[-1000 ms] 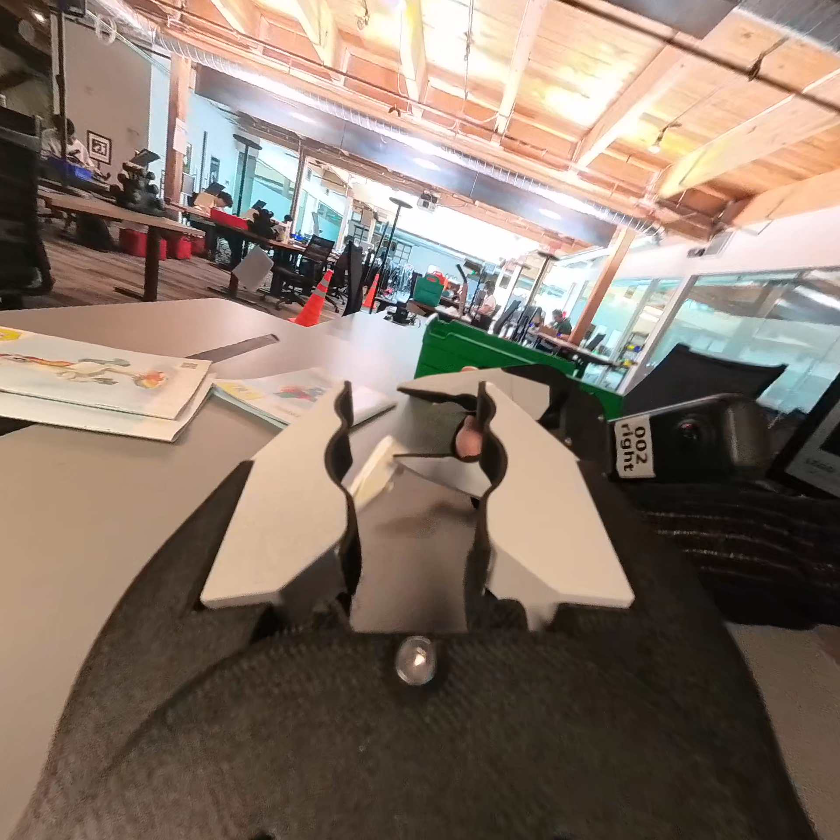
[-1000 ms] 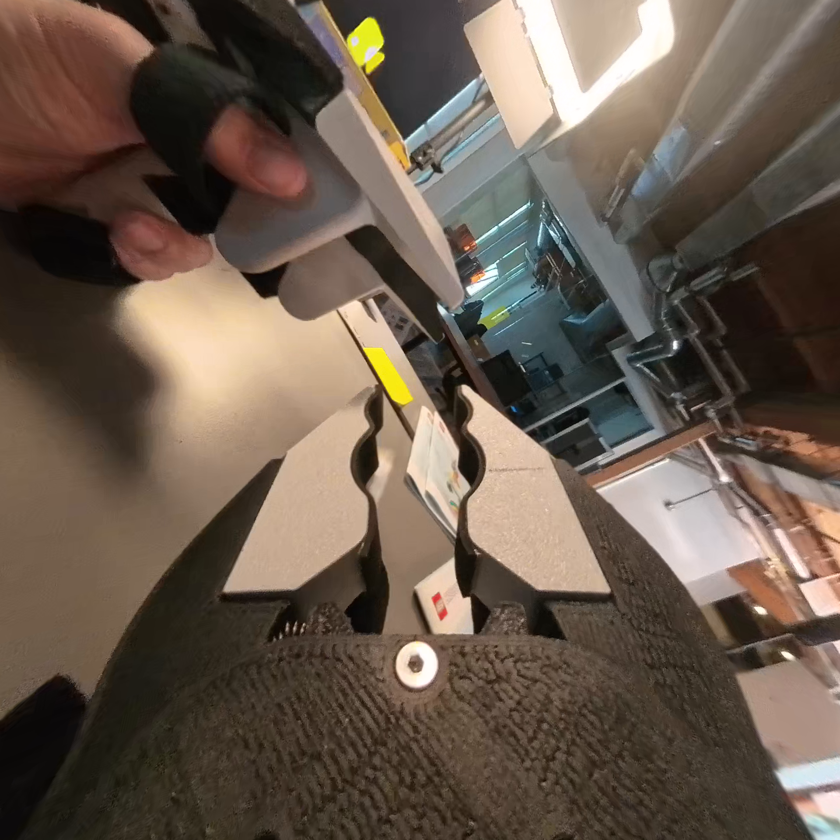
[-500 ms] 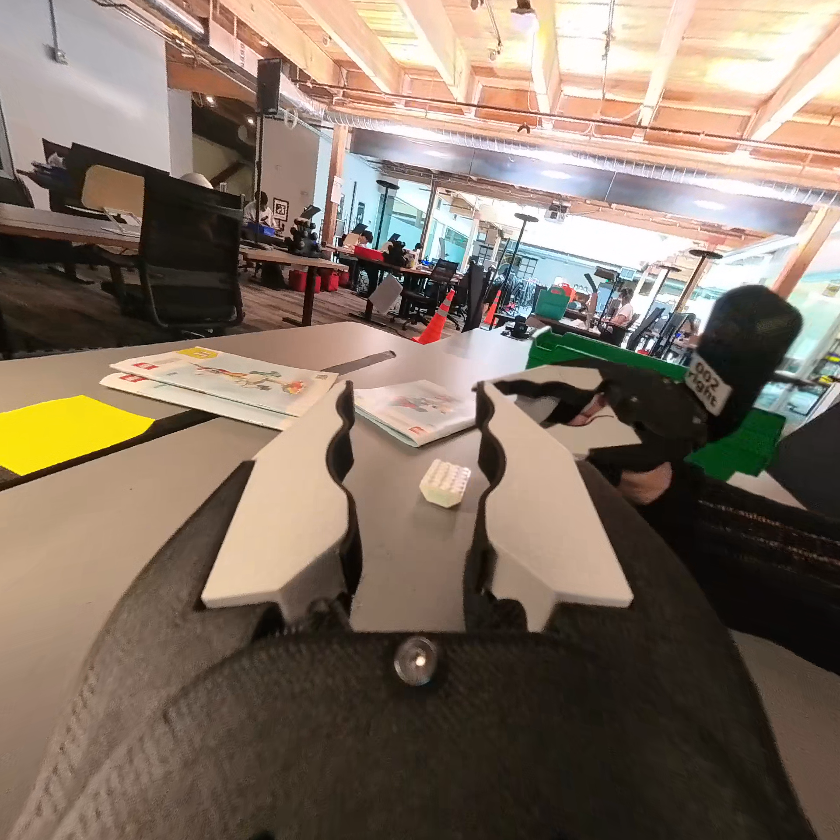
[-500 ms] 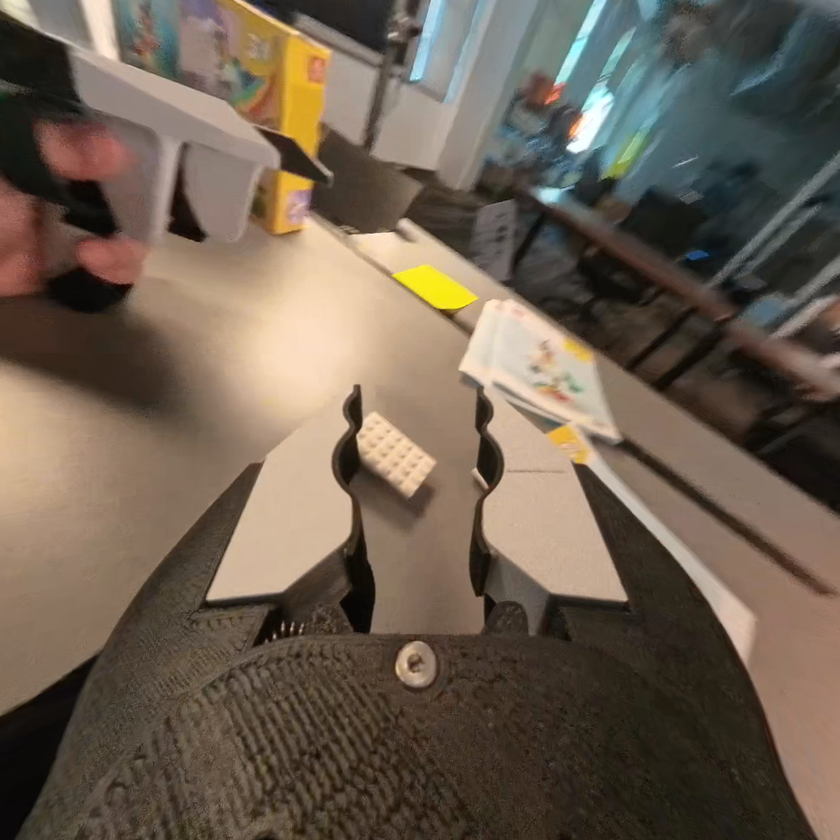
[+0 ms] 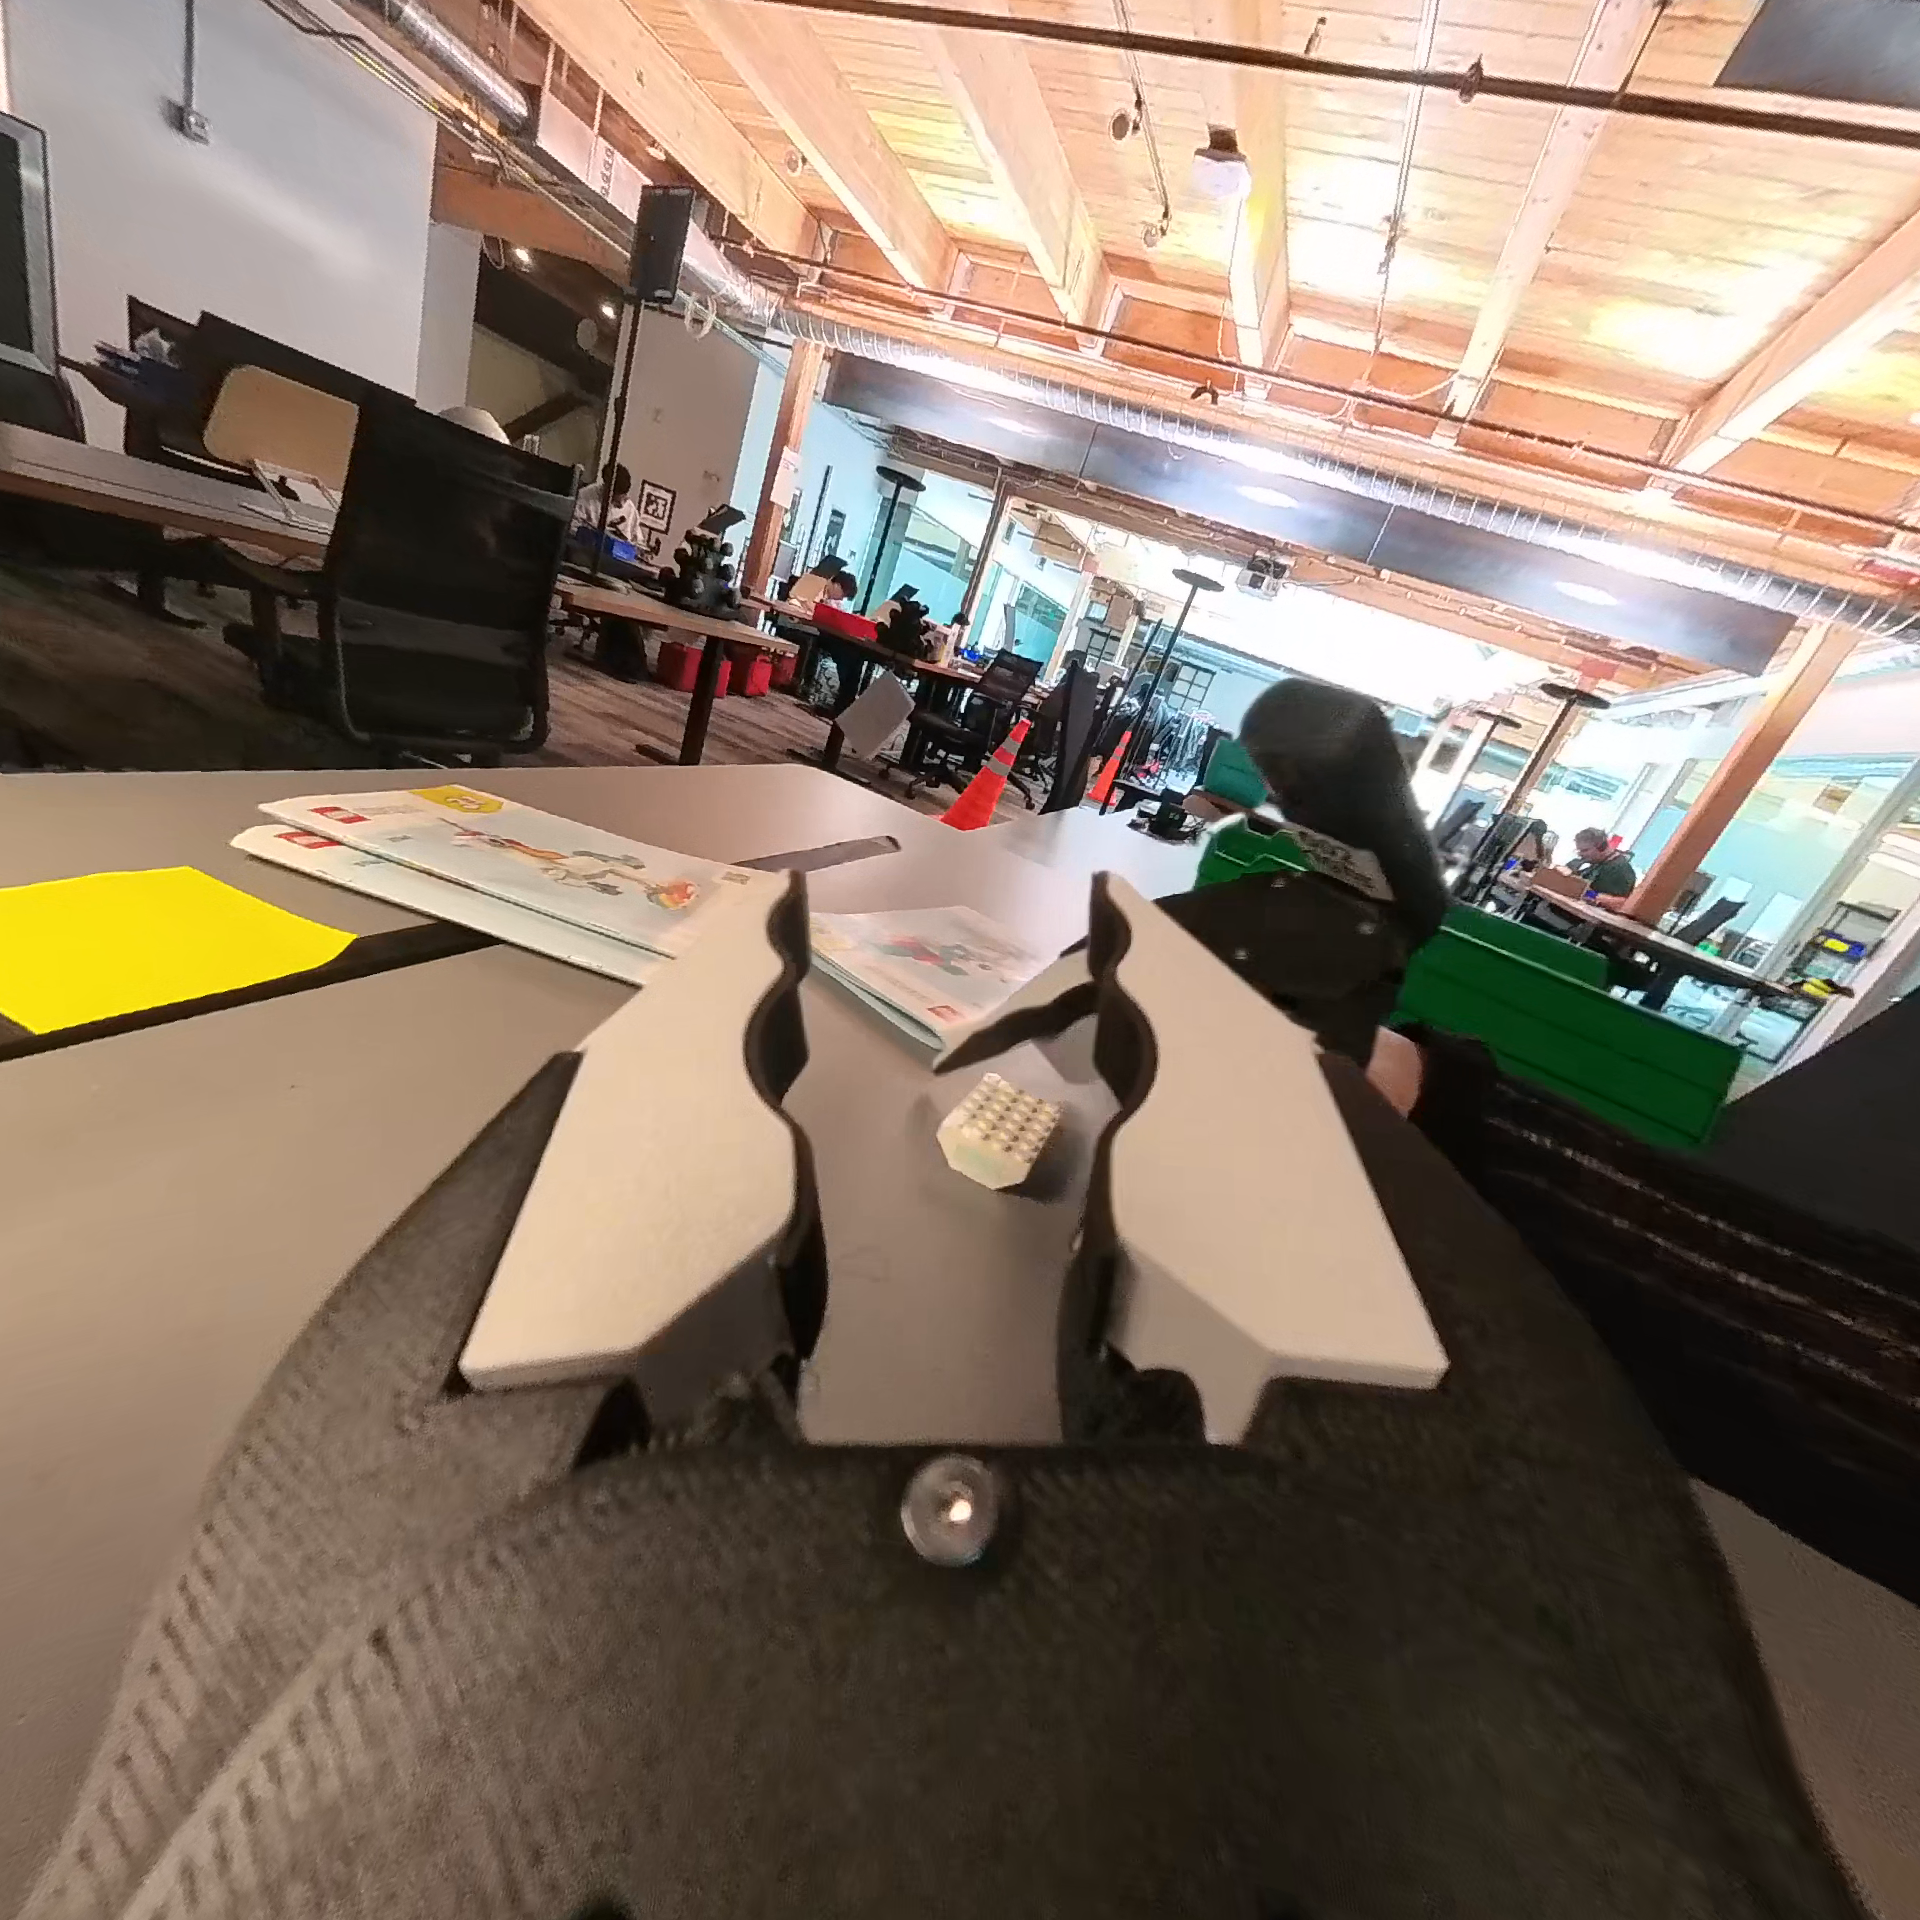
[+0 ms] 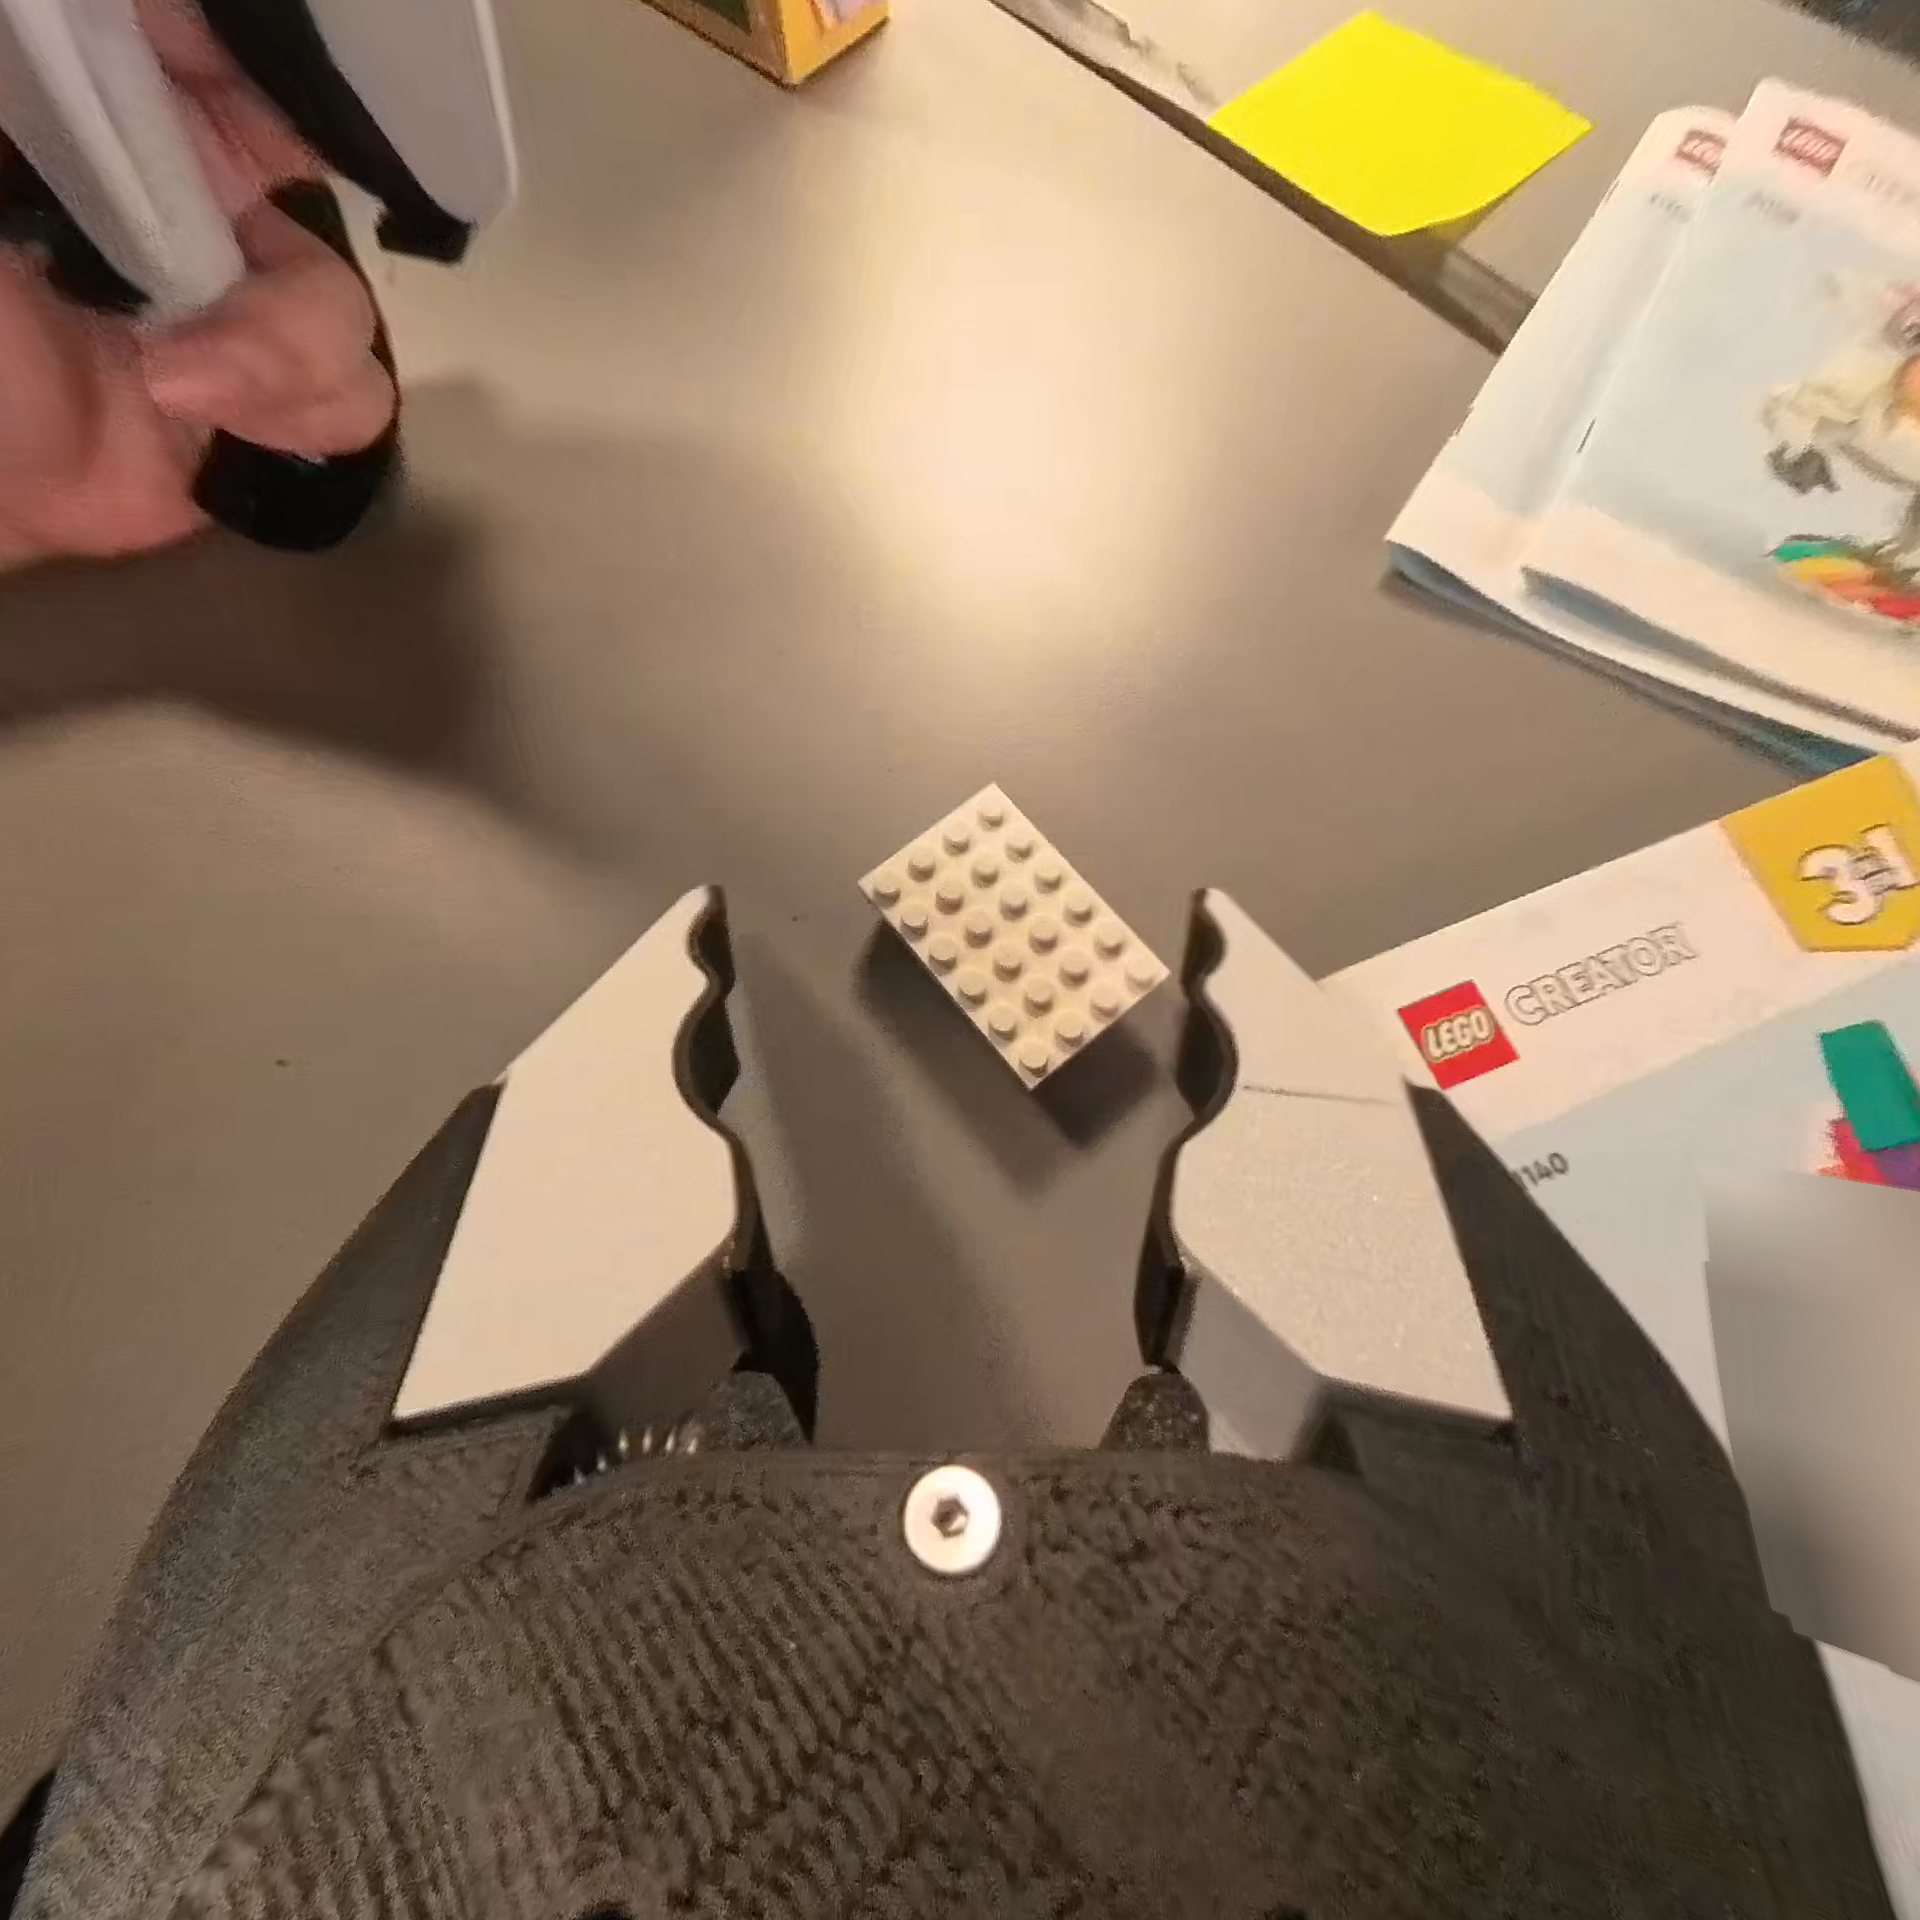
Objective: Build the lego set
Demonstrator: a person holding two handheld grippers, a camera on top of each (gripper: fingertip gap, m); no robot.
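Change: our right gripper point(image 6: 956, 914) has tipped down over the white studded plate point(image 6: 1013, 935), jaws wider, empty.
Left gripper point(image 5: 945, 914): ours, open, empty, plate just ahead.
Count: one plate; perhaps three booklets point(image 6: 1683, 416); one yellow note point(image 6: 1392, 114).
Around: grey table point(image 6: 935, 416); green bin point(image 5: 1558, 997).

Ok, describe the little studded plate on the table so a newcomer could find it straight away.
On the grey table, left of the instruction booklets, lies a white studded plate, flat between the open right claw's tips. It is the only brick there; everything nearby is paper.
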